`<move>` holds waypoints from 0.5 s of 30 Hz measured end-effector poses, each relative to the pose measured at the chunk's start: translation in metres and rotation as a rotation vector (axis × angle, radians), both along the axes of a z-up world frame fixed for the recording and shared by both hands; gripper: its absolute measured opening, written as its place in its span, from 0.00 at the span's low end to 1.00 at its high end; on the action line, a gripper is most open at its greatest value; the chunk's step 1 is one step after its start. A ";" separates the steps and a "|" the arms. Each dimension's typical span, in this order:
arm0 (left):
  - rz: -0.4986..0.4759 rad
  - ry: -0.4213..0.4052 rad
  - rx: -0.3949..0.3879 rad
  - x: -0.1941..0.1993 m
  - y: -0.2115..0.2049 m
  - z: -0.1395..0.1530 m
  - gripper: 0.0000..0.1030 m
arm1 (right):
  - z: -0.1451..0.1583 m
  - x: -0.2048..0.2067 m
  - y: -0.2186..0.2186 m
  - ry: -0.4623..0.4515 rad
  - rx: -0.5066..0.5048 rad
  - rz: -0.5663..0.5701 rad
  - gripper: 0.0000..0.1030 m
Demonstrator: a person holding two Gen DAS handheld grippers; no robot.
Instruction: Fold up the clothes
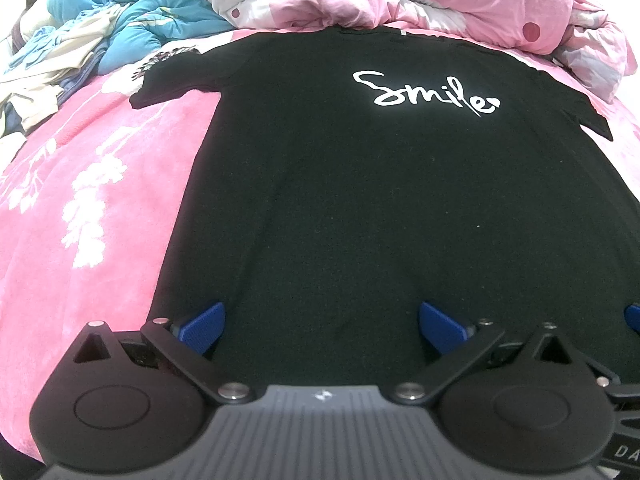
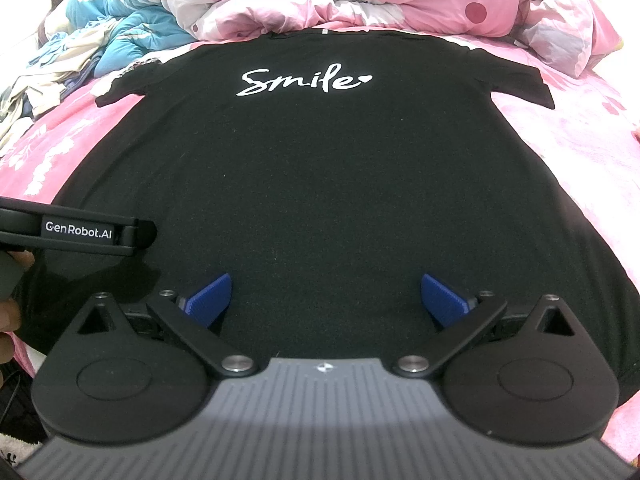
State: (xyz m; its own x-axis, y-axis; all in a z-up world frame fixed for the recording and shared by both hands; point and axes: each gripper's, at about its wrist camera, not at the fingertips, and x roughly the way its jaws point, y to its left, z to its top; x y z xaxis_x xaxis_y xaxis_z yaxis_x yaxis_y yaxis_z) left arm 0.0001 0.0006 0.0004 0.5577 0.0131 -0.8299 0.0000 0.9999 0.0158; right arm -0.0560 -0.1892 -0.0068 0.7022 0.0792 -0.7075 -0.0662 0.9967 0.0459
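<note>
Black T-shirt (image 1: 340, 200) lies flat, print up, on pink bed (image 1: 80, 200), both hand-held grippers, left (image 1: 320, 328) & right (image 2: 326, 300), wide w/ nothing held above hem; pinch one layer only & your fold likely skews.

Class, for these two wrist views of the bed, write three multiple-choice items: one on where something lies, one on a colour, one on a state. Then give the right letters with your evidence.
1. Where does the black T-shirt lie?
A. flat on the pink blanket
B. hung on a rail
C. inside a basket

2. What colour is the word "Smile" on it?
A. red
B. white
C. yellow

3. How does the right tool stand?
A. shut on a sleeve
B. shut on the hem
C. open, holding nothing

Answers:
1 A, the shirt is spread out with the blanket showing on both sides.
2 B, white letters on black cloth.
3 C, the blue pads stand wide apart above the cloth.
</note>
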 end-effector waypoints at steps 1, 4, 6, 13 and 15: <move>0.000 0.000 -0.001 0.000 0.001 0.000 1.00 | 0.000 0.000 0.000 0.000 0.000 0.000 0.99; 0.000 -0.001 -0.004 0.001 0.003 0.002 1.00 | 0.000 0.000 0.000 0.000 -0.001 0.000 0.99; 0.000 -0.002 -0.004 0.000 0.004 0.002 1.00 | 0.000 0.000 0.001 0.000 -0.001 0.000 0.99; 0.005 -0.006 -0.008 -0.002 0.002 0.000 1.00 | 0.000 0.001 0.002 0.000 0.000 0.000 0.99; 0.007 -0.006 -0.009 -0.002 0.002 0.000 1.00 | 0.000 0.000 0.001 0.000 0.000 0.000 0.99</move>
